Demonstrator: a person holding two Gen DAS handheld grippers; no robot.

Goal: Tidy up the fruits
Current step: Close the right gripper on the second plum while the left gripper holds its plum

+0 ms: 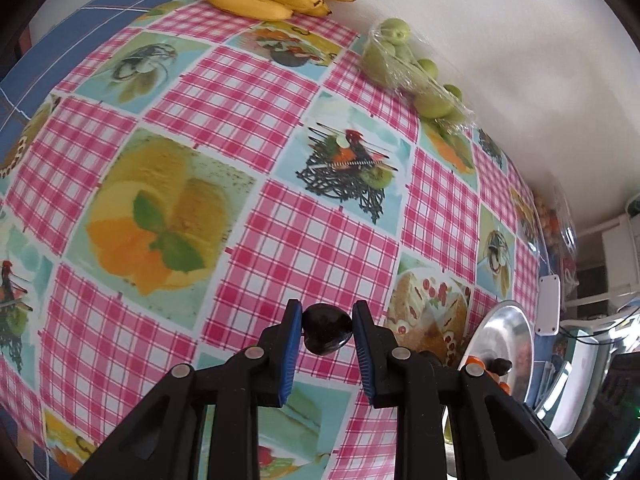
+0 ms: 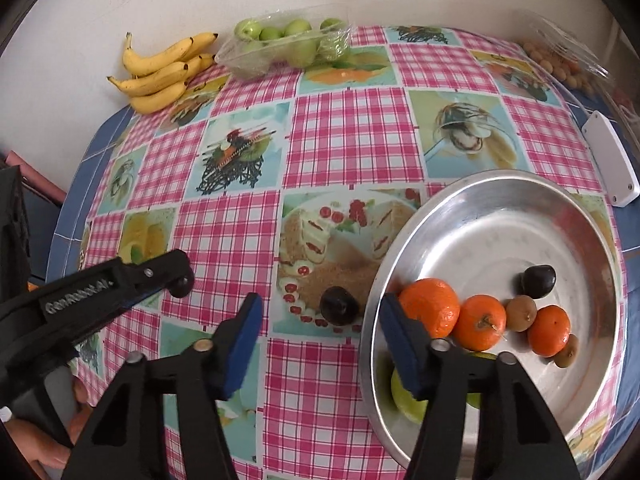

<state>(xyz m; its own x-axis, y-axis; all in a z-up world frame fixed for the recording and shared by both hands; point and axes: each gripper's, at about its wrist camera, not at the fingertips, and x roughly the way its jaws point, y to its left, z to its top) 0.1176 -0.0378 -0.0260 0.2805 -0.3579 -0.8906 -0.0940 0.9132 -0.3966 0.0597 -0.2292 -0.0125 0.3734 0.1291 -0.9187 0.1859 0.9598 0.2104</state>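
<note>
While the left gripper [image 1: 327, 330] is clenched on a dark, round plum [image 1: 326, 330] above the pink checked tablecloth of the table [image 1: 248, 92], the right gripper [image 2: 320, 312] stands released, its blue pads wide apart with nothing pressed between them. A second dark plum [image 2: 339, 305] lies on the cloth between and beyond those pads, just beside the left rim of the shallow round metal bowl [image 2: 500, 184]. Inside that bowl sit three orange mandarins [image 2: 430, 306], another dark plum [image 2: 538, 280], two small brown kiwis [image 2: 521, 313] and a green apple [image 2: 404, 400] partly hidden behind the right finger. Well beyond the bowl, against the white wall, a bunch of yellow bananas [image 2: 164, 70] lies next to a clear plastic tray of green fruit [image 2: 288, 44]. Farther right of the bowl's far rim, a clear plastic box of small brownish fruit [image 2: 560, 64] rests at the table's corner, and a white rectangular device [image 2: 610, 164] lies near the bowl's right rim.
</note>
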